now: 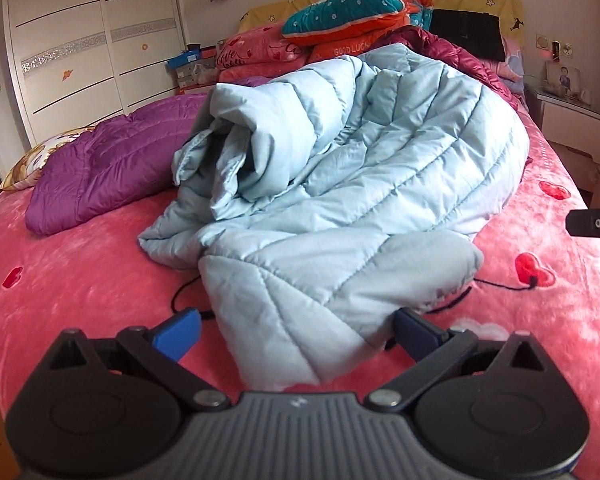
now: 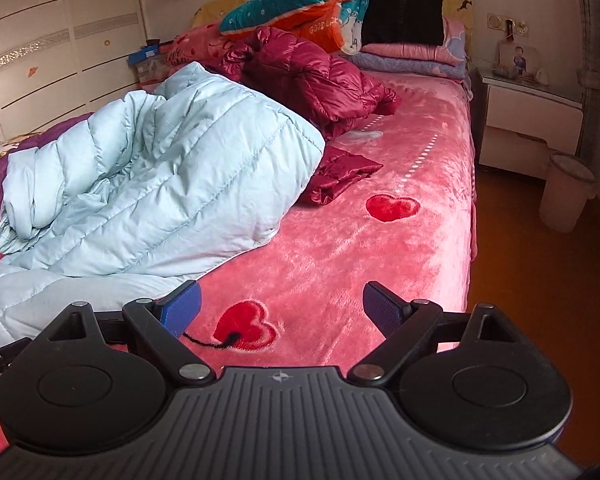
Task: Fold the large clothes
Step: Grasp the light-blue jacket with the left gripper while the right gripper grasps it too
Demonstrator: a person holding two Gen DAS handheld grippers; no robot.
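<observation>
A large light-blue quilted down coat [image 1: 340, 184] lies crumpled in a heap on the pink bed cover [image 1: 80, 272]. My left gripper [image 1: 296, 330] is open, its blue pads on either side of the coat's near end, which lies between them without being clamped. In the right wrist view the coat [image 2: 148, 184] fills the left side. My right gripper [image 2: 280, 308] is open and empty over bare pink cover with a red heart, just right of the coat's near edge. Its tip shows at the right edge of the left wrist view [image 1: 592, 220].
A purple coat [image 1: 100, 172] lies left of the blue one, a dark red coat [image 2: 312, 80] behind it. Folded quilts and pillows [image 2: 300, 4] are stacked at the headboard. A wardrobe [image 1: 80, 40] stands left; a nightstand [image 2: 528, 120] and bin [image 2: 564, 192] stand right of the bed.
</observation>
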